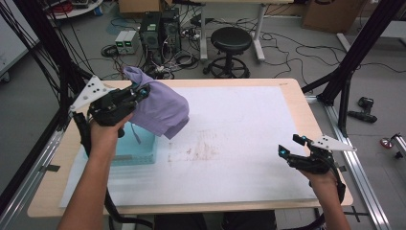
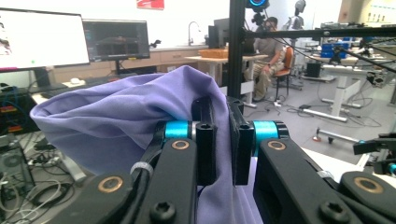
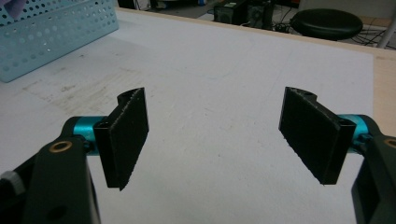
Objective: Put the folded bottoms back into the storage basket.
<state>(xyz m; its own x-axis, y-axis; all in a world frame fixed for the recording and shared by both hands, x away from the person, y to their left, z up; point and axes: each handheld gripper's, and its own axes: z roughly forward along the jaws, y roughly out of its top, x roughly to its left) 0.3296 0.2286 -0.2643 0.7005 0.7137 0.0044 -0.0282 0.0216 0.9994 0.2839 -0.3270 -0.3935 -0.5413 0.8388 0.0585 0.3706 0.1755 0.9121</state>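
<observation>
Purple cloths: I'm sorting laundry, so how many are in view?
1: the purple cloth hangs from the left gripper above the blue basket; more may lie hidden inside.

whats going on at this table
A person is working with a handheld gripper in each hand. The left gripper is shut on a purple cloth and holds it in the air above a light blue perforated basket at the table's left side. The right gripper sits open and empty near the right edge, over the stained white mat. It looks like the cloth is being lifted out of the basket or carried to it.
</observation>
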